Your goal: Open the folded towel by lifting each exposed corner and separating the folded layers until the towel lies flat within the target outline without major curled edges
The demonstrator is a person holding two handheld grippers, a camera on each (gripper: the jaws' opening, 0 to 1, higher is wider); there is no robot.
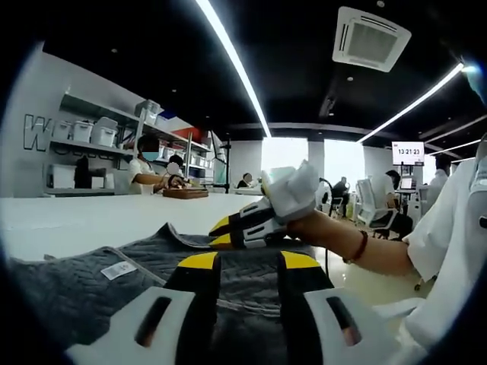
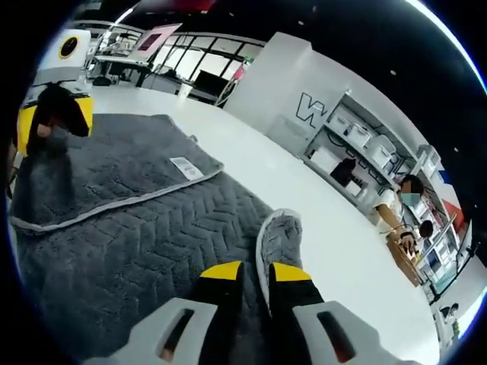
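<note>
White counter (image 2: 251, 163) under ceiling strip lights carried the grey towel (image 2: 129, 228), still partly folded; the right hand-held gripper (image 2: 255, 275) pinched a curled corner between narrow jaws, the left hand-held gripper (image 1: 242, 262) hovered open, so lifting outward slowly seemed wise.

White worktop (image 1: 91, 217) extends ahead of the left hand-held gripper (image 1: 245, 262). Beyond it, wall shelves (image 1: 91, 137) carry white bins (image 1: 103, 134); a seated person (image 1: 144, 171) works beside a brown tray (image 1: 185, 193). Overhead: light strips (image 1: 232, 61) and a ceiling vent (image 1: 370, 38). To the right, a clock display (image 1: 409, 152) and office chairs (image 1: 373, 201).
</note>
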